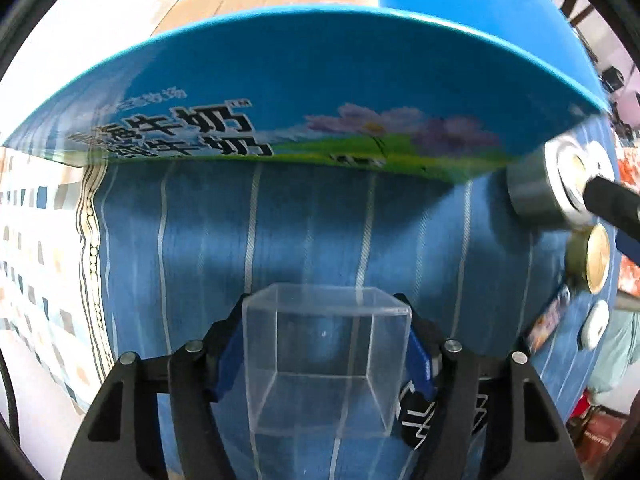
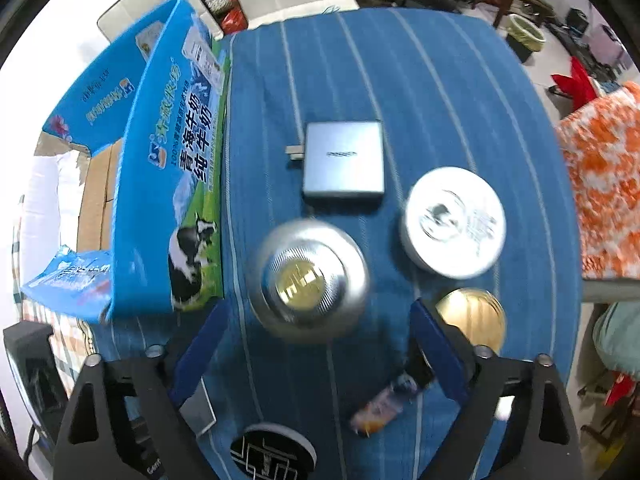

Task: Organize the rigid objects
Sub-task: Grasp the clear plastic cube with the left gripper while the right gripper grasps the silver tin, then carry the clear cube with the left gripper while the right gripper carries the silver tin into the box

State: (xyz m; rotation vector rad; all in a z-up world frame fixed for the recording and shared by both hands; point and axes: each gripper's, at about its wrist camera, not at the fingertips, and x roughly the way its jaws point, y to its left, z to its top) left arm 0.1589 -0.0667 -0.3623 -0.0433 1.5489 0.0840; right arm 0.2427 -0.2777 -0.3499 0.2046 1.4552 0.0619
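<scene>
My left gripper (image 1: pixel 326 344) is shut on a clear plastic cube box (image 1: pixel 326 364), held over the blue striped cloth (image 1: pixel 280 232) just in front of the open blue milk carton box (image 1: pixel 280 92). My right gripper (image 2: pixel 316 344) is open above a round silver tin with a gold centre (image 2: pixel 308 280), which lies between and just ahead of the fingers. That tin also shows at the right of the left wrist view (image 1: pixel 548 184). The milk carton box (image 2: pixel 168 184) stands at the table's left.
On the cloth lie a grey rectangular charger (image 2: pixel 344 160), a white round tin (image 2: pixel 454 222), a gold-lidded tin (image 2: pixel 476 316), a small colourful packet (image 2: pixel 380 408) and a black patterned disc (image 2: pixel 272 456). An orange-white cloth (image 2: pixel 604 184) lies off the right edge.
</scene>
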